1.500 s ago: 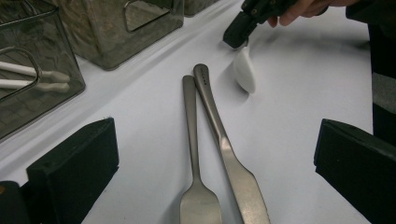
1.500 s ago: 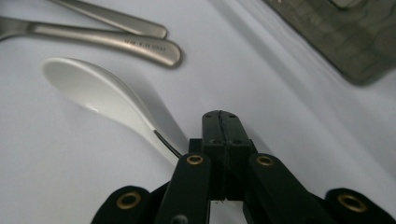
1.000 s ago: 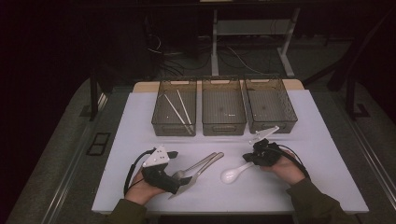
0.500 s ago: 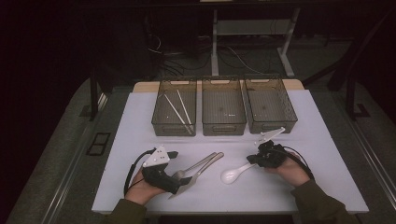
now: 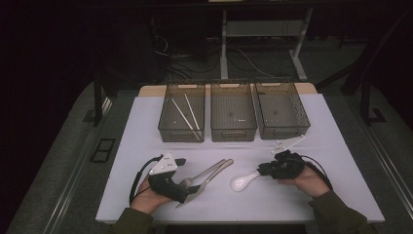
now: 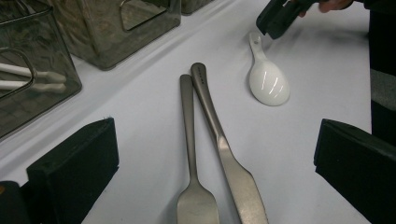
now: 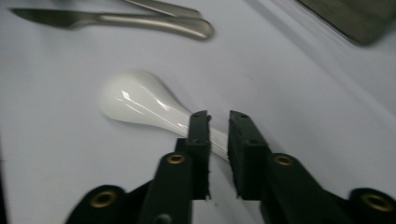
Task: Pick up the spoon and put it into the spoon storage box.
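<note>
A white ceramic spoon [image 5: 242, 182] lies on the white tabletop, bowl to the left. My right gripper [image 5: 261, 169] is at the end of its handle. In the right gripper view the jaws [image 7: 218, 116] stand a narrow gap apart over the spoon's handle [image 7: 140, 105]; they have just been opening and do not press on it. A metal fork [image 6: 189, 140] and knife [image 6: 219, 140] lie side by side between the wide-open jaws of my left gripper [image 6: 215, 158], which rests low on the table [image 5: 192, 187].
Three clear bins stand in a row at the back: the left one [image 5: 181, 136] holds two white sticks [image 5: 187, 114]; beside it are the middle [image 5: 234, 134] and right [image 5: 285, 131] bins. The table's front edge runs just below both hands.
The right hand has shifted slightly to the right at the spoon's handle. The left hand, fork, knife and spoon lie as before.
</note>
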A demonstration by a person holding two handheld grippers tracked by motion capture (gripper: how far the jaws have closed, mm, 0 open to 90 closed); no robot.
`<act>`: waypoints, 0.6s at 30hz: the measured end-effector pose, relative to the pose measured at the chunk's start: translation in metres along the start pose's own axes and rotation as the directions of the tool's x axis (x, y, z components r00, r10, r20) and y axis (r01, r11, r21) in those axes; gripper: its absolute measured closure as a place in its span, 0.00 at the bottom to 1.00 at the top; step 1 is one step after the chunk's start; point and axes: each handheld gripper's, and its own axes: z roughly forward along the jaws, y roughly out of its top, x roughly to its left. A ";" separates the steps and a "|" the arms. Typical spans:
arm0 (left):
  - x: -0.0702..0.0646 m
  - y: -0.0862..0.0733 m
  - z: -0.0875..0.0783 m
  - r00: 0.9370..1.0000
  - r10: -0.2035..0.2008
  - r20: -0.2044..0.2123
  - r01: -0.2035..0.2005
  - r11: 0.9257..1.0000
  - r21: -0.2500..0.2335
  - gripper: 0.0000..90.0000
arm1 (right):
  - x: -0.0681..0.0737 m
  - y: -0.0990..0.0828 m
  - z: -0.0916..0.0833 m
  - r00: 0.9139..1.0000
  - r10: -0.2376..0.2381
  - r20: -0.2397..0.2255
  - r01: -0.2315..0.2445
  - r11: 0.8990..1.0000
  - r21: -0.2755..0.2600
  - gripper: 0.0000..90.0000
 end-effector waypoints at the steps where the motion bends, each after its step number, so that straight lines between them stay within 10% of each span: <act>1: 0.000 0.000 0.000 1.000 0.003 0.000 -0.003 1.000 0.003 0.00 | 0.003 0.001 0.000 1.000 -0.017 -0.024 0.017 1.000 -0.005 0.78; 7: 0.000 0.000 0.000 1.000 0.003 0.000 -0.003 1.000 0.003 0.00 | 0.023 0.008 0.010 0.985 -0.130 -0.114 0.130 0.991 -0.010 0.58; 18: -0.001 0.000 0.001 1.000 0.000 0.002 0.000 1.000 0.002 0.00 | 0.036 0.011 0.025 0.956 -0.279 -0.089 0.282 0.959 0.024 0.44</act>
